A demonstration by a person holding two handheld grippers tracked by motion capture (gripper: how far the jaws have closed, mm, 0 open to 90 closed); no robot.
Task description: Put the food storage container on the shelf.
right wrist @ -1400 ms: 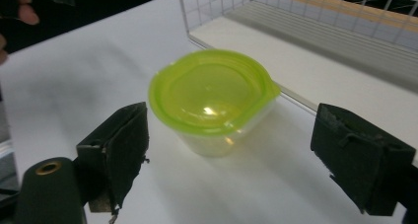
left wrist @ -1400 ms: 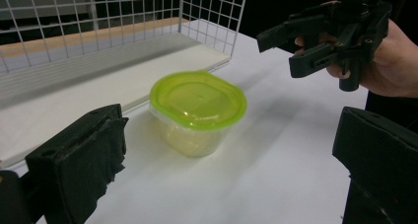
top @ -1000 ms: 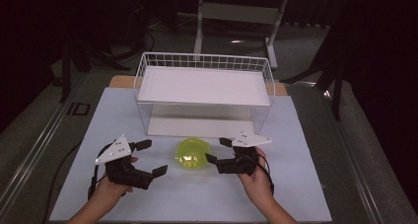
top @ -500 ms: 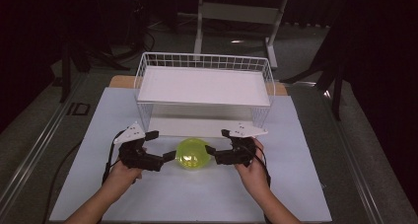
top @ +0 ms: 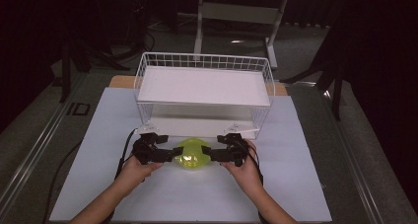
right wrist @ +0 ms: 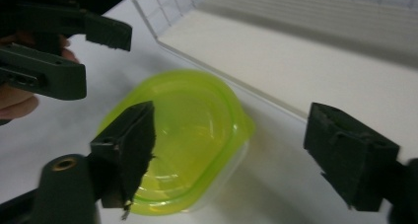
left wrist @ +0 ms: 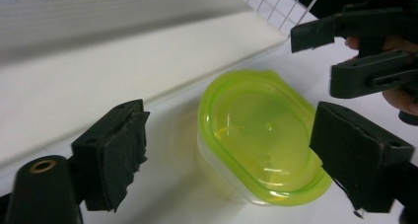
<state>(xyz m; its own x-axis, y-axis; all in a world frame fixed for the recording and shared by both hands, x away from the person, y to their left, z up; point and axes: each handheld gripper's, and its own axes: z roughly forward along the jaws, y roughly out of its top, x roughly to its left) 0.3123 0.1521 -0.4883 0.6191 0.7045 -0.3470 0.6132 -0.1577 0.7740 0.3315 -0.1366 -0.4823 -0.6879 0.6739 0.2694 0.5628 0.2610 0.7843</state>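
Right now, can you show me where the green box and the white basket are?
green box (top: pixel 191 155), high view, middle of its lid.
white basket (top: pixel 204 62), high view, back wire rim.

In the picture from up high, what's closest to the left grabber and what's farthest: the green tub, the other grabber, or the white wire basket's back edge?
From the left gripper:
1. Clear plastic tub with the lime-green lid, right beside it, toward the middle.
2. Right gripper, just past the tub on its other side.
3. Back rim of the white wire basket, far across the table.
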